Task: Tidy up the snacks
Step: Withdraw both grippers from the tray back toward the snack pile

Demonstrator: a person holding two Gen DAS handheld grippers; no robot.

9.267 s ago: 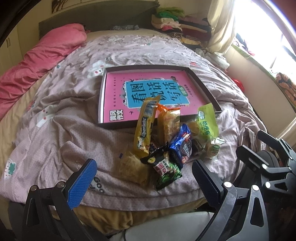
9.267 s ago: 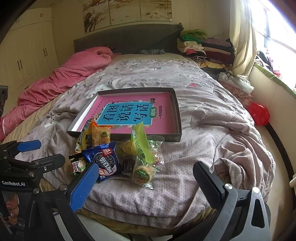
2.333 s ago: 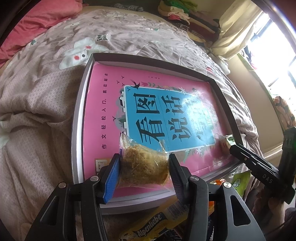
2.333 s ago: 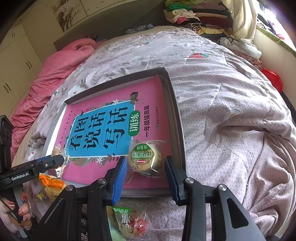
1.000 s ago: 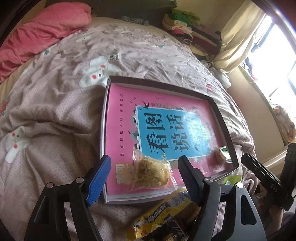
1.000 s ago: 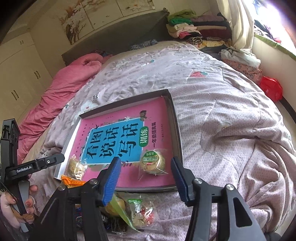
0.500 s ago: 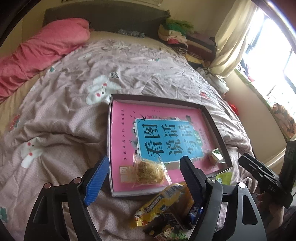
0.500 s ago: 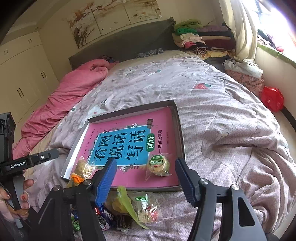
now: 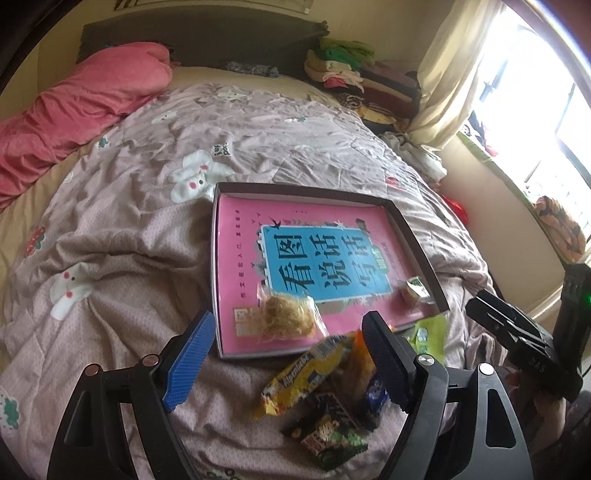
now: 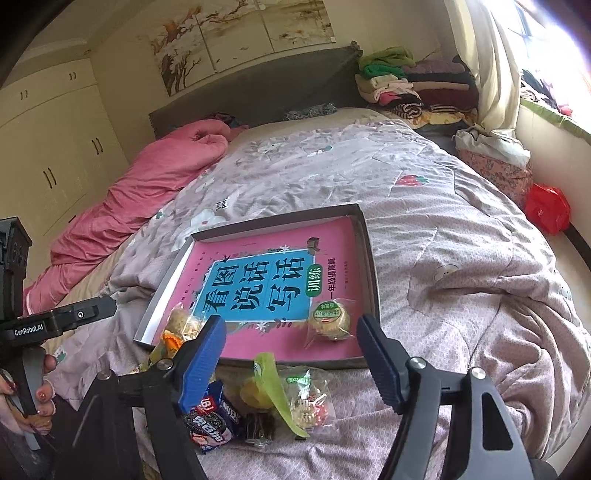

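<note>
This is a bedroom. A big bed fills most of it, with a soft purple blanket that has white bunnies and flowers on it. A pink quilt lies bunched up along one side. Behind the bed stands a dark headboard, and above it hang pictures of trees on the pale yellow wall. White closet doors are in the corner. A pile of folded clothes sits by the headboard. A cream curtain hangs beside a bright window, and sunlight comes in. A red bag rests on the floor.
</note>
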